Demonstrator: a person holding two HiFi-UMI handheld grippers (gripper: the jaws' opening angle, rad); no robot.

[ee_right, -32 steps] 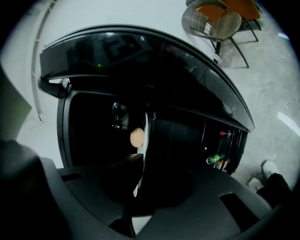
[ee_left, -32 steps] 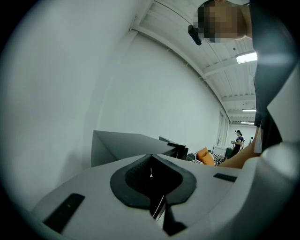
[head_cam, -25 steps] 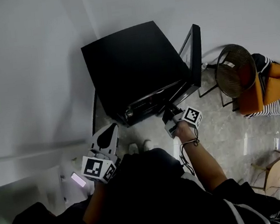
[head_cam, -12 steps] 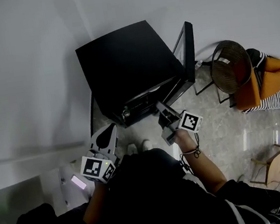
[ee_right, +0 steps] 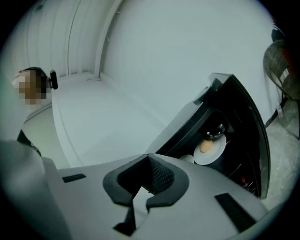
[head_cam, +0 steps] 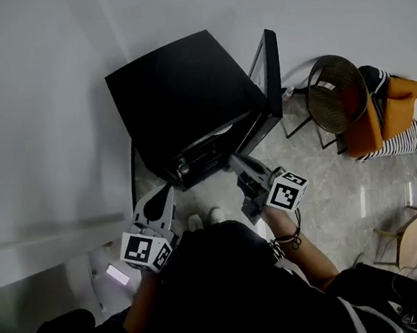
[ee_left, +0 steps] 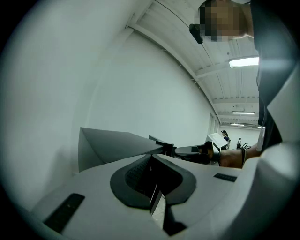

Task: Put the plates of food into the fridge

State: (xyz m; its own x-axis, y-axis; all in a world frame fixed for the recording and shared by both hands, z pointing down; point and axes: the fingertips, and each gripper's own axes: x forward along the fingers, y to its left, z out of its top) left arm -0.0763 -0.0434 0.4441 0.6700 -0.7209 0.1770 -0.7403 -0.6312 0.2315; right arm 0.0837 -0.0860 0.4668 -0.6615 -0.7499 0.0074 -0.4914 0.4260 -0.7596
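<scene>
The right hand-held gripper (head_cam: 235,160) has drawn back from the open fridge (head_cam: 177,98), pressed together, empty.

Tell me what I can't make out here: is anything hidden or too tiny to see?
- Head view: the fridge is seen from above, so its own top hides what is inside.
- Right gripper view: the food on the plate is a tan lump, too small to name.
- Right gripper view: a white thing beside the plate is cut off by the right gripper.
- Left gripper view: the fridge's inside does not show.
</scene>
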